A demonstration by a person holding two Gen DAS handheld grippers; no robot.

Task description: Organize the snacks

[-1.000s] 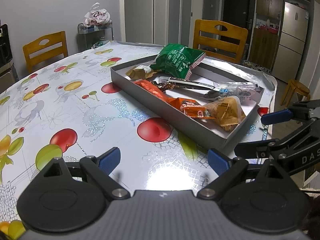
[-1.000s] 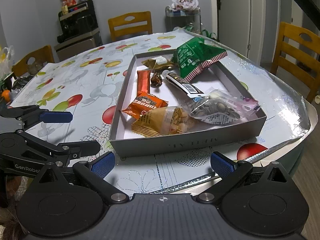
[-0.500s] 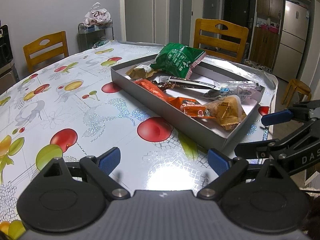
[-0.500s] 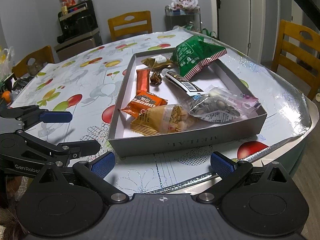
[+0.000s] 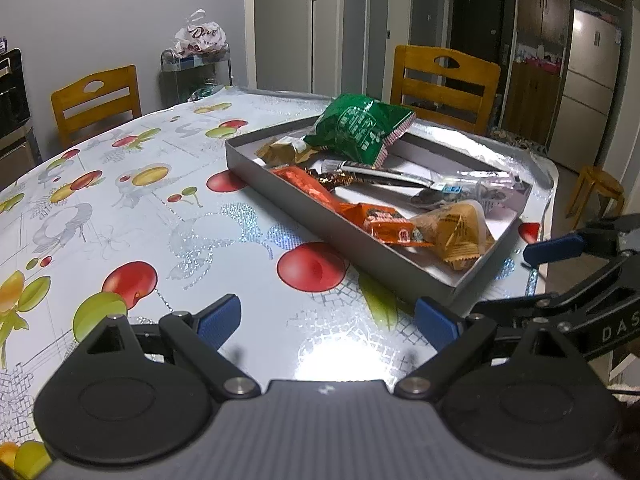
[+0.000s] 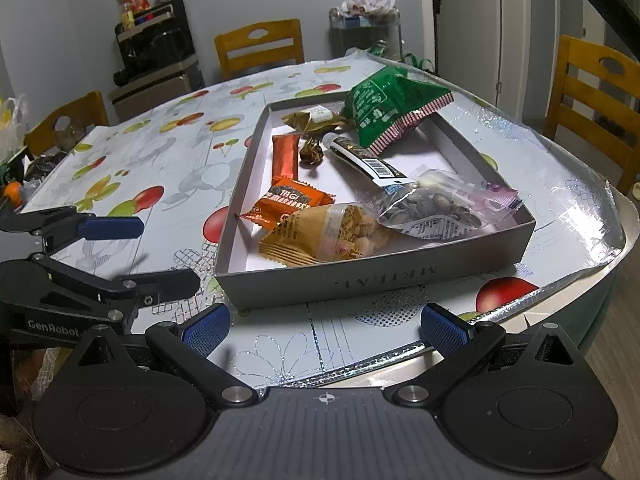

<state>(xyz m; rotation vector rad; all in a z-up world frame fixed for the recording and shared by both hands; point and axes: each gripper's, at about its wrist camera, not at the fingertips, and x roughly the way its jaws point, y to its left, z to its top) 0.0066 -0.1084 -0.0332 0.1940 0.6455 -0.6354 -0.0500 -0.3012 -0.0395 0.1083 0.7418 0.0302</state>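
1. The snacks lie in a shallow grey tray (image 6: 376, 280) on my desk (image 5: 160, 208), near its edge in front of me.
2. At the tray's far end a green bag (image 6: 388, 104) leans over the rim, with a brown-gold wrapped piece (image 6: 310, 118) just beside it.
3. Toward the middle lie a long orange-red bar (image 6: 285, 158), a small dark foil sweet (image 6: 312, 155) close to it, and a black-and-white stick pack (image 6: 366, 162).
4. Nearer me, an orange packet (image 6: 290, 204) touches a tan biscuit bag (image 6: 326, 236); a clear bag of what look like seeds (image 6: 434, 210) rests against the tan one, though through the plastic I cannot be sure.
5. My right claw (image 6: 324, 328) hovers over the desk just short of the tray's near wall, its blue pads spread wide and holding nothing.
6. My left claw (image 5: 328, 320) hangs over the fruit-print cloth beside the tray's long side, equally wide apart and empty.
7. Wooden chairs (image 5: 444, 80) stand around the desk, and a fridge (image 5: 586, 88) sits beyond.
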